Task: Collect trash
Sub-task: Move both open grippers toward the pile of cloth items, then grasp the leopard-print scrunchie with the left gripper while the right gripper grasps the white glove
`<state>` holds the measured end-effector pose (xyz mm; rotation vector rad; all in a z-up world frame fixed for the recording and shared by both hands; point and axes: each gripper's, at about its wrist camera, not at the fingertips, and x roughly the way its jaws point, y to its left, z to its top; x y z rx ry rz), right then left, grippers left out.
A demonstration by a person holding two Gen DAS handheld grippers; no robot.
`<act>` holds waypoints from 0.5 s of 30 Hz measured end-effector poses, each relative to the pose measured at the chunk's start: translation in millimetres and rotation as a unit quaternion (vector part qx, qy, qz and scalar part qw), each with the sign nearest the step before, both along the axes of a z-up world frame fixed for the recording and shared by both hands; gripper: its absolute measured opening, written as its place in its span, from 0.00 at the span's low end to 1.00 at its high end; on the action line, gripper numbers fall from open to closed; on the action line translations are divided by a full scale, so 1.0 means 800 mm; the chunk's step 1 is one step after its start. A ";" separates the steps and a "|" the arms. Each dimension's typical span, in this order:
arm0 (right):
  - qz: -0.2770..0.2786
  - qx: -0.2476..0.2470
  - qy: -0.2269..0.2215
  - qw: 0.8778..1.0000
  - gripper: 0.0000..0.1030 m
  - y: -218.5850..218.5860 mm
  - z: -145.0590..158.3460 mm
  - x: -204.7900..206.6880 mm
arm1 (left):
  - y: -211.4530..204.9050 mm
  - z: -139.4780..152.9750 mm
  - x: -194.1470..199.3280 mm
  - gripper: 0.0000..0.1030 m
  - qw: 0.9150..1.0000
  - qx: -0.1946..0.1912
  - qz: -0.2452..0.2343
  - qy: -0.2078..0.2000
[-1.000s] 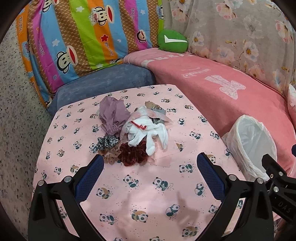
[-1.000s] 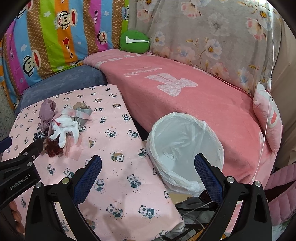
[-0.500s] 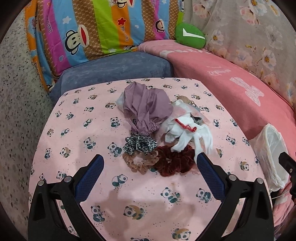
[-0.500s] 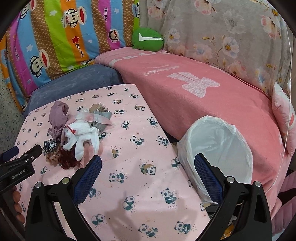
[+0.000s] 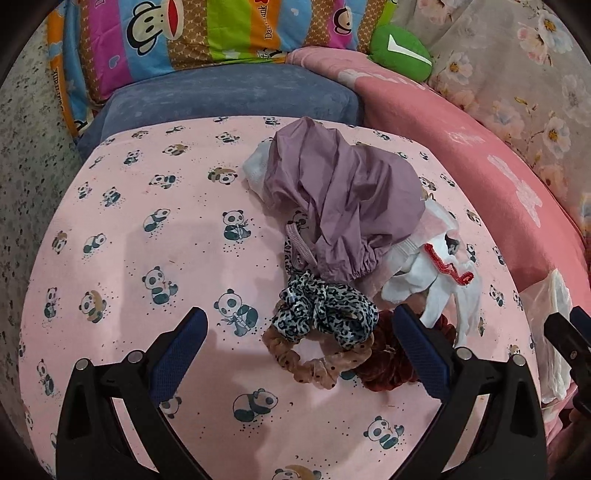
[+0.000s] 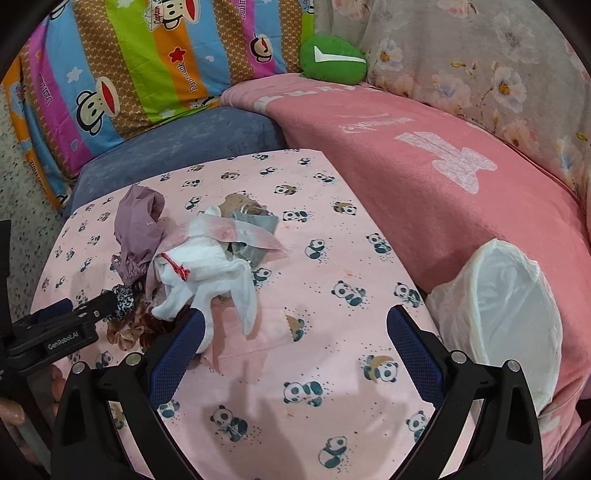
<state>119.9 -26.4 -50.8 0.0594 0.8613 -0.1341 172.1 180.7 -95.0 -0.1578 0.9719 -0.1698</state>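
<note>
A pile lies on the panda-print table (image 5: 147, 229): a crumpled purple cloth (image 5: 343, 192), a leopard-print scrunchie (image 5: 325, 314), a tan scrunchie (image 5: 314, 365), a dark red scrunchie (image 5: 391, 365) and white gloves (image 5: 439, 284) with a red string. My left gripper (image 5: 299, 339) is open, its fingers either side of the scrunchies, just above them. In the right wrist view the same pile shows the white gloves (image 6: 207, 273), the purple cloth (image 6: 138, 225) and grey and pink wrappers (image 6: 255, 232). My right gripper (image 6: 291, 343) is open over bare tablecloth, right of the pile.
A bin lined with a white bag (image 6: 506, 295) stands off the table's right edge, against a pink-covered sofa (image 6: 424, 166). A blue cushion (image 5: 229, 96), a striped monkey-print cover (image 5: 207, 29) and a green pillow (image 6: 332, 61) lie behind. Speckled floor (image 5: 22, 155) is on the left.
Both grippers have moved forward and left toward the pile. The left one now straddles the scrunchies; the bin has slid to the right edge of both views. Both grippers stay open.
</note>
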 end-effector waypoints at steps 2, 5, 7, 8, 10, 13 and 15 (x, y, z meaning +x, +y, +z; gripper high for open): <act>0.008 0.008 0.002 1.000 0.89 0.008 -0.004 0.013 | -0.001 -0.004 0.006 0.86 1.000 -0.013 -0.010 0.007; 0.026 0.011 0.003 1.000 0.82 0.021 -0.008 0.029 | -0.003 -0.008 0.012 0.74 0.999 -0.024 -0.024 0.016; 0.039 0.011 0.002 0.999 0.78 0.033 -0.011 0.040 | -0.004 -0.011 0.015 0.63 0.998 -0.038 -0.037 0.024; 0.044 0.012 0.004 0.999 0.76 0.037 -0.013 0.045 | -0.004 -0.012 0.016 0.58 0.998 -0.045 -0.043 0.028; 0.056 0.017 0.010 0.998 0.65 0.046 -0.019 0.055 | -0.003 -0.013 0.015 0.51 0.997 -0.051 -0.050 0.030; 0.070 0.036 0.025 0.997 0.56 0.057 -0.031 0.069 | -0.001 -0.015 0.014 0.35 0.996 -0.057 -0.059 0.032; 0.081 0.044 0.029 0.995 0.50 0.065 -0.038 0.075 | 0.003 -0.017 0.014 0.25 0.996 -0.064 -0.060 0.034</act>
